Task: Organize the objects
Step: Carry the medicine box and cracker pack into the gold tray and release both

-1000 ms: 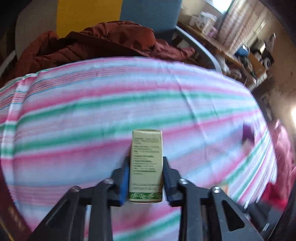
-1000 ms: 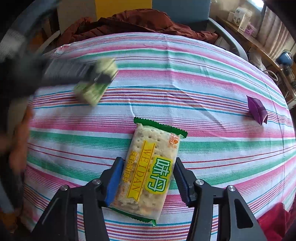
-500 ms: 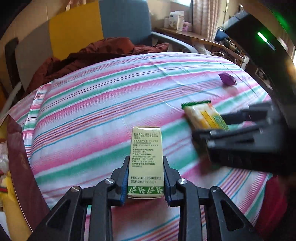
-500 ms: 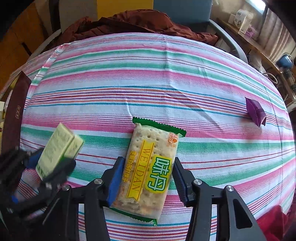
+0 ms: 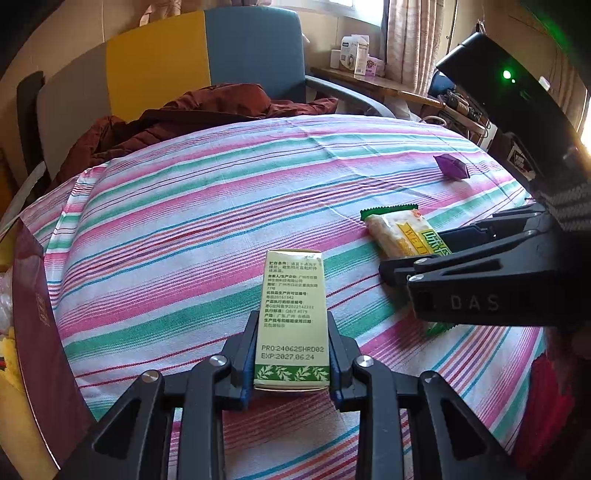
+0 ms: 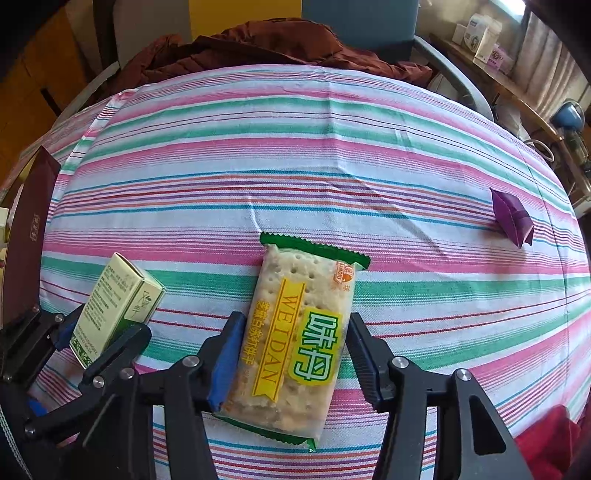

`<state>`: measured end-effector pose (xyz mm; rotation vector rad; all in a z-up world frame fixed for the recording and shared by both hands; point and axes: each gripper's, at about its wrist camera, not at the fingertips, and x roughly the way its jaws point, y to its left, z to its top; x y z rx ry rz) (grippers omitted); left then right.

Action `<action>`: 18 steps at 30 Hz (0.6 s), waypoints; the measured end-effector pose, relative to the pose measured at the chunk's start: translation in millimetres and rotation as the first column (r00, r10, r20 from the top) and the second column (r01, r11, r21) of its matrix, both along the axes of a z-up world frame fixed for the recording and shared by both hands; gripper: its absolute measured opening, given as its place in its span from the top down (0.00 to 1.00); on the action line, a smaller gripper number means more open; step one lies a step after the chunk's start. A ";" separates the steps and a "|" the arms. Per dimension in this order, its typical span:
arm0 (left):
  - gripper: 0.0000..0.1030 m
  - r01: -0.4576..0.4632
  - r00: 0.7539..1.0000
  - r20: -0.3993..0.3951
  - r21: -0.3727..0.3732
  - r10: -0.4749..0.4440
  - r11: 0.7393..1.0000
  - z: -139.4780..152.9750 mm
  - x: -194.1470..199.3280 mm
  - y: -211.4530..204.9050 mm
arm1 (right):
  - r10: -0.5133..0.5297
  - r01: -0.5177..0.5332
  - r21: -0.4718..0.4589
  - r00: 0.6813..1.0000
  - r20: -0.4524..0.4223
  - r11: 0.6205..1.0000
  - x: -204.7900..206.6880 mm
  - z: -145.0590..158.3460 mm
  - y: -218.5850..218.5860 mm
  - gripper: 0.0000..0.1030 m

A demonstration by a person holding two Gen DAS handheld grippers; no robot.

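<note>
Both views are bright and mostly sharp, lit by daylight. In the left wrist view the light enters from the window (image 5: 364,5) at the top, and a strong warm glare burns out the right edge of the frame. A small green lamp (image 5: 506,74) glows at upper right. The striped cloth (image 5: 207,206) is evenly lit, with only soft shadows. The fisheye lens bends the stripes into arcs, and the corners fall dark. Print on the pale box (image 5: 292,321) reads clearly; the far background is a little soft.
</note>
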<state>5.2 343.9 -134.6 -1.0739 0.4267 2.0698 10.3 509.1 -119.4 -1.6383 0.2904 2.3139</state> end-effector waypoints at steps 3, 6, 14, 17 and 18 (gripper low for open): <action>0.71 -0.002 1.000 -0.001 0.004 0.002 1.000 0.3 -0.2 -0.8 | -0.001 0.001 0.003 1.000 0.001 1.000 -1.6 0.6 0.3 0.44; 0.71 -0.006 1.000 0.003 0.009 0.006 1.000 0.0 -1.4 0.1 | 0.006 -0.006 0.012 1.000 0.004 1.000 -0.8 0.5 -1.8 0.44; 0.71 -0.003 1.000 -0.006 0.005 0.003 1.000 0.1 -0.7 2.6 | 0.011 -0.011 0.012 1.000 -0.004 1.000 1.0 5.1 -6.0 0.52; 0.71 0.004 1.000 -0.015 -0.005 -0.004 1.000 0.5 -0.4 4.1 | 0.010 -0.010 0.012 1.000 -0.007 1.000 -2.2 4.9 -4.8 0.52; 0.71 0.003 1.000 -0.014 -0.008 -0.003 1.000 1.1 -0.7 4.5 | 0.011 -0.011 0.012 1.000 -0.008 1.000 -2.4 5.6 -5.4 0.52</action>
